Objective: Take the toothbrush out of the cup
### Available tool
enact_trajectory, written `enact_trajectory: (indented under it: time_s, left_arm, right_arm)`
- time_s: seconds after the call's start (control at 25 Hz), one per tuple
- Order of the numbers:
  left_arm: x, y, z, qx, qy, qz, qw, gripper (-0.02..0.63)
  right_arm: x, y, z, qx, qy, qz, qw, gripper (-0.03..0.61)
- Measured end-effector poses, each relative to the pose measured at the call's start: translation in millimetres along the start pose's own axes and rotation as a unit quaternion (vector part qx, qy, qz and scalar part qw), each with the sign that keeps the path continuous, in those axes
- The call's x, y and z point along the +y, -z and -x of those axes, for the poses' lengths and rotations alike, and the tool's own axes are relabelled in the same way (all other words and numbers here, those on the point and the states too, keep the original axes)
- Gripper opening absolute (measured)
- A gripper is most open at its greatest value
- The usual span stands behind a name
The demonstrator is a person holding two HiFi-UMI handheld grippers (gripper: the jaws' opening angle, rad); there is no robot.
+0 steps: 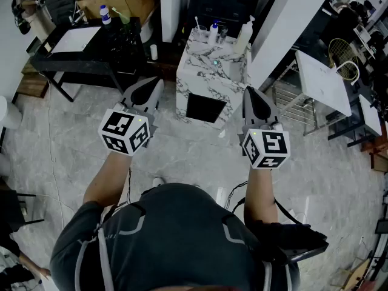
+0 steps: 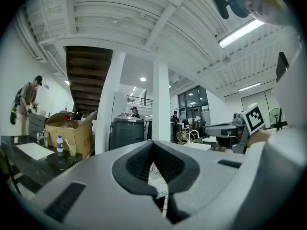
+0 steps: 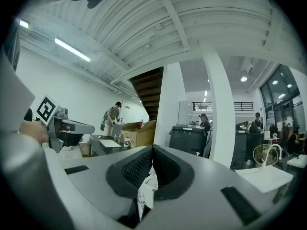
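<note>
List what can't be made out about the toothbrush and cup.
- Toothbrush, head view: too small to tell what it stands in.
- Counter, left gripper view: hidden behind the shut left tool; only a marble sliver shows.
- Right gripper view: the same, behind the shut right tool.

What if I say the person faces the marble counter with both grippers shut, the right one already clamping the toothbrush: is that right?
Wrong only on the toothbrush: the right gripper view shows the right gripper shut and empty. The person does face the marble counter with the left gripper shut too.
</note>
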State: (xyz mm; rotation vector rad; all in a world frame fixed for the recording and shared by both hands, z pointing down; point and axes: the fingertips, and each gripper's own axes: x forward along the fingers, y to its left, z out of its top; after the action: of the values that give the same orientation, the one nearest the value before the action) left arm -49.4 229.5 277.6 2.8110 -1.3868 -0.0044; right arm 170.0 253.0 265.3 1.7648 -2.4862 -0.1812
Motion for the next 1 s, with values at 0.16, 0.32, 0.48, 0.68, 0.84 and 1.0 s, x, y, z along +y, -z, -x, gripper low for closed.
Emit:
enact_trajectory:
  time_s: [0.16,0.32,0.48,0.68,0.84,1.0]
  left_arm:
    - [2.4,0.3,-4.6,-0.004,-0.005,-0.002,1.0000,0.009]
    - [6.1,5.7,-7.3,0.001,-0.004,0.003,1.0000,0.009]
    - [14.9,9.7,-9.0,0.001,-0.009,0.001,1.0000,0.009]
    - [27.9,18.3,-11.1,0.005,0.000,0.036,0.9993,0.009]
    - [38.3,18.2,-13.2,0.006,0.009,0.030,0.9995,0.009]
    - [58.9,20.8,-9.8,0.006,0.010,0.023,0.9997,0.009]
  right_arm:
    - [-3.3,-0.8,-4.9,-0.003,0.000,0.000,1.000,0.026]
    - [-3.5,0.9,-8.1,0.003,0.009,0.004,1.000,0.026]
    - [2.1,0.3,-11.7,-0.002,0.001,-0.005,1.000,0.028]
    - [13.2,-1.1,-19.7,-0.004,-0.007,0.006,1.000,0.028]
    - [21.1,-7.1,-27.3,-0.007,-0.003,0.007,1.000,0.029]
    - [36.8,-13.1,-40.7,-0.010,0.000,0.014,1.000,0.029]
